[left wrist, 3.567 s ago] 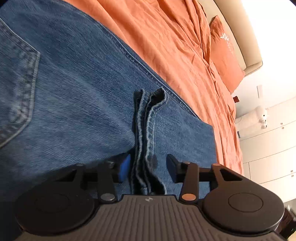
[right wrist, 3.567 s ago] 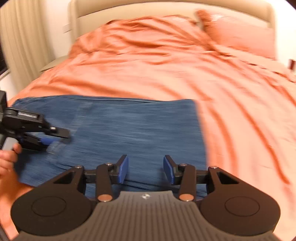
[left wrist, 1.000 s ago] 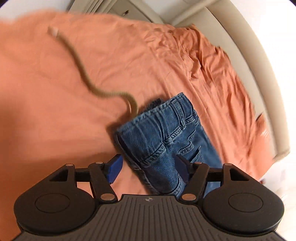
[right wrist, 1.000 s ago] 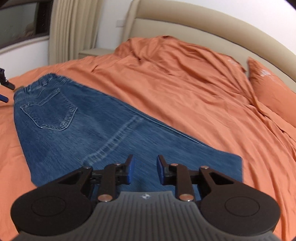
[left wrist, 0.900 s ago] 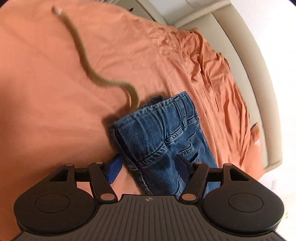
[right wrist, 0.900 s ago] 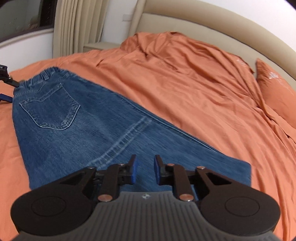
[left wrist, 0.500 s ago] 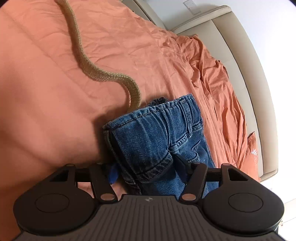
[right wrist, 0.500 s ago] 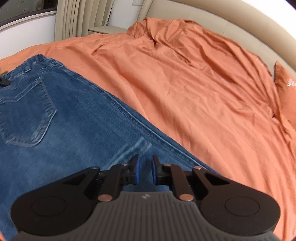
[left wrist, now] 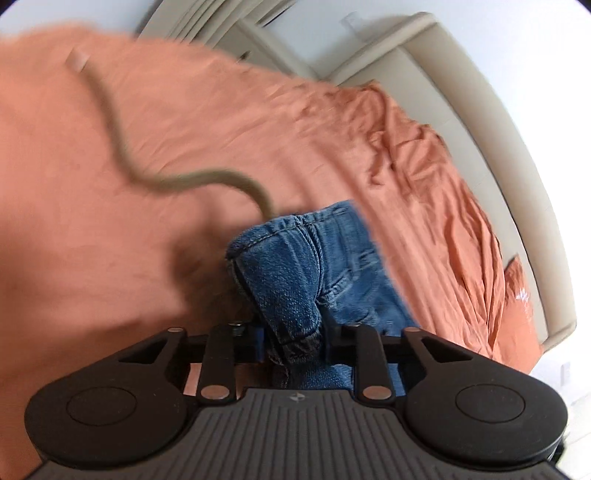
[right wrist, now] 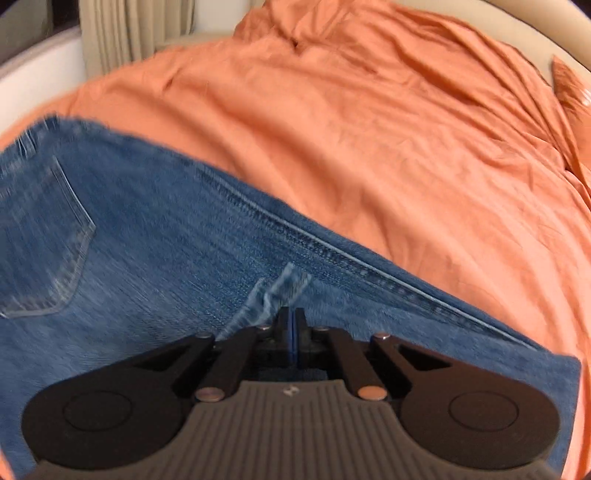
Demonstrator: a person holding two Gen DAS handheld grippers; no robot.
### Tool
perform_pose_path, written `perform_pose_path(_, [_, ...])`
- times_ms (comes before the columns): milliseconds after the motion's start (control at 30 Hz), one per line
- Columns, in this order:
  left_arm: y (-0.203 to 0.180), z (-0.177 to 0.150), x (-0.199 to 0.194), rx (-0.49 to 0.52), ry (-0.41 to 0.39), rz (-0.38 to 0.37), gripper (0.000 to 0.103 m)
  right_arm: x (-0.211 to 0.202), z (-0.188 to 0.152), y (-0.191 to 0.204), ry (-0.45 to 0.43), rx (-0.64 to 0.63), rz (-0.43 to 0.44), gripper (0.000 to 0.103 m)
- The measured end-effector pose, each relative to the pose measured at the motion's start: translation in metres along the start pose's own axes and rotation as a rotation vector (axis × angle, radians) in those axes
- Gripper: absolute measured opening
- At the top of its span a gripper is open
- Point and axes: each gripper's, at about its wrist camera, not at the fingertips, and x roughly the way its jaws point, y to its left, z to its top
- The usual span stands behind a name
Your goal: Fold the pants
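Observation:
Blue jeans (right wrist: 147, 240) lie flat on the orange bedspread (right wrist: 369, 129), back pocket (right wrist: 40, 236) at the left. My right gripper (right wrist: 291, 325) hovers low over the leg with its pads pressed together; a pale hem edge (right wrist: 273, 291) sits just ahead of the tips, and I see nothing clamped between them. In the left wrist view the bunched waistband (left wrist: 295, 266) runs between the jaws of my left gripper (left wrist: 293, 339), which are closing and pinch it. A tan cord (left wrist: 177, 181) trails from the waistband across the bed.
The beige padded headboard (left wrist: 517, 155) curves round the far side of the bed. An orange pillow (right wrist: 569, 81) lies at the right, and a beige curtain (right wrist: 110, 29) hangs beyond the bed's far left. Rumpled orange sheet surrounds the jeans.
My left jaws went from wide around the waistband to pinching it, and the view blurred. My right gripper dropped closer over the jeans leg and its jaws came fully together.

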Motion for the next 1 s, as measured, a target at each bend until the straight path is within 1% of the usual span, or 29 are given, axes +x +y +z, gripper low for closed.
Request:
perform_pose_path(67, [-0.026,0.001,-0.013,0.081,-0.030,0.003,0.026,-0.022,-0.009,-0.005,-0.037,0.033,0.001,0.000])
perform_pose_path(133, [-0.058,-0.002,-0.025,0.190,-0.059,0.007,0.025,-0.047,-0.020,-0.011,-0.074,0.054,0.008,0.000])
perform_pose_path(233, [-0.116,-0.015,-0.040,0.383,-0.096,0.020,0.024,-0.085,-0.040,-0.021,-0.112,0.090,0.020,0.000])
perform_pose_path(300, [-0.156,-0.028,-0.046,0.507,-0.105,0.026,0.024,-0.105,-0.055,-0.031,-0.113,0.131,0.009,0.000])
perform_pose_path(400, [-0.219,-0.061,-0.048,0.718,-0.124,0.047,0.024,-0.129,-0.078,-0.051,-0.119,0.225,0.004,0.000])
perform_pose_path(500, [-0.275,-0.110,-0.039,0.927,-0.130,0.073,0.023,-0.148,-0.103,-0.073,-0.139,0.324,0.013,0.000])
perform_pose_path(567, [-0.305,-0.146,-0.026,1.036,-0.117,0.080,0.023,-0.154,-0.116,-0.087,-0.151,0.377,0.020,0.000])
perform_pose_path(700, [-0.343,-0.224,0.005,1.217,-0.052,0.089,0.022,-0.162,-0.144,-0.110,-0.155,0.460,0.012,0.000])
perform_pose_path(767, [-0.352,-0.261,0.024,1.287,0.019,0.087,0.022,-0.159,-0.155,-0.124,-0.141,0.495,0.013,0.000])
perform_pose_path(833, [-0.351,-0.294,0.044,1.324,0.122,0.079,0.022,-0.154,-0.164,-0.135,-0.120,0.537,0.023,0.000])
perform_pose_path(900, [-0.347,-0.316,0.064,1.330,0.235,0.086,0.023,-0.147,-0.173,-0.144,-0.096,0.579,0.041,0.000])
perform_pose_path(933, [-0.344,-0.326,0.072,1.335,0.273,0.101,0.023,-0.147,-0.178,-0.148,-0.089,0.594,0.050,0.000])
perform_pose_path(1000, [-0.338,-0.336,0.078,1.355,0.308,0.118,0.027,-0.143,-0.182,-0.152,-0.078,0.610,0.074,0.000])
